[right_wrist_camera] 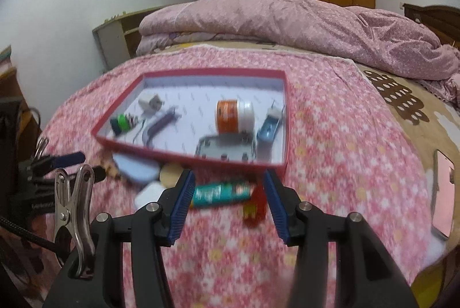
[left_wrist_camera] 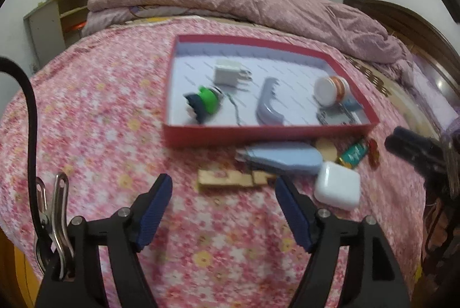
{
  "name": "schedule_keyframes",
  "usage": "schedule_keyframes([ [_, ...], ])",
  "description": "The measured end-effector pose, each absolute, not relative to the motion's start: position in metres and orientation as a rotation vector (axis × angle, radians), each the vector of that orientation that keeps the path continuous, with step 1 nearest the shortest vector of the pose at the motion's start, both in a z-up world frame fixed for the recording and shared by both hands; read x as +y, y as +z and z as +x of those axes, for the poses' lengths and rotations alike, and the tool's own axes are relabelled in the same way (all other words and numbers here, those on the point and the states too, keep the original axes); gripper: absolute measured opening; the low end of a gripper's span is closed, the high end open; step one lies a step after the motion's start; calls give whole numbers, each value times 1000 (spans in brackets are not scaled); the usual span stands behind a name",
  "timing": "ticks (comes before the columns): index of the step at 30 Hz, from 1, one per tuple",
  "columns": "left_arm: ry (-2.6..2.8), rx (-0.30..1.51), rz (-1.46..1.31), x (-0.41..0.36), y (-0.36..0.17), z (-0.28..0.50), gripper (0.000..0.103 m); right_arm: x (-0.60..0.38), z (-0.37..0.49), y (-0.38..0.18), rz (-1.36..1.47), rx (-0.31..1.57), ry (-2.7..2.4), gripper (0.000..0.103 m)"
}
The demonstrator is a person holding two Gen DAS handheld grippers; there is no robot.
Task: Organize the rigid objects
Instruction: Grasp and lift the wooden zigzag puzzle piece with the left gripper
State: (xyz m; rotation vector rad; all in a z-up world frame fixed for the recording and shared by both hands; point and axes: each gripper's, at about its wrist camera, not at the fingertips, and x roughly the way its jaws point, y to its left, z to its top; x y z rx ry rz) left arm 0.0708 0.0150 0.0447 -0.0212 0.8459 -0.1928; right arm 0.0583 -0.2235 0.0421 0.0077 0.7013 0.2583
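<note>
Rigid objects lie partly inside and partly in front of the red box point(left_wrist_camera: 267, 132), which we take as our landmark on the pink floral bedspread point(left_wrist_camera: 95, 118). We see a folded pink quilt point(left_wrist_camera: 230, 0) beyond the box's far wall. Inside the box, we note a white charger plug point(left_wrist_camera: 227, 73) near the far left, a green-and-dark toy point(left_wrist_camera: 205, 102) at the near left, a curved grey piece point(left_wrist_camera: 266, 104) in the middle, and an orange-and-white jar point(right_wrist_camera: 234, 117) on its side toward the right. Just outside the near wall lie a light blue flat case point(left_wrist_camera: 284, 157), a white earbud case point(left_wrist_camera: 337, 188), a notched wooden strip point(left_wrist_camera: 230, 178) and a teal tube point(right_wrist_camera: 220, 193).

We find the left gripper point(left_wrist_camera: 224, 190) with its fingers spread apart, holding nothing, above the bedspread near the wooden strip. The right gripper point(right_wrist_camera: 228, 187) likewise stands apart and unloaded, with the teal tube showing between its fingertips.
</note>
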Motion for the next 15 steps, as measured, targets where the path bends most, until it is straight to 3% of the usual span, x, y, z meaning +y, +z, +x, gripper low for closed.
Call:
schedule_keyframes([
  [15,-155,828,82,-22,24,80,83,-226,29,-3,5,799,258,51],
])
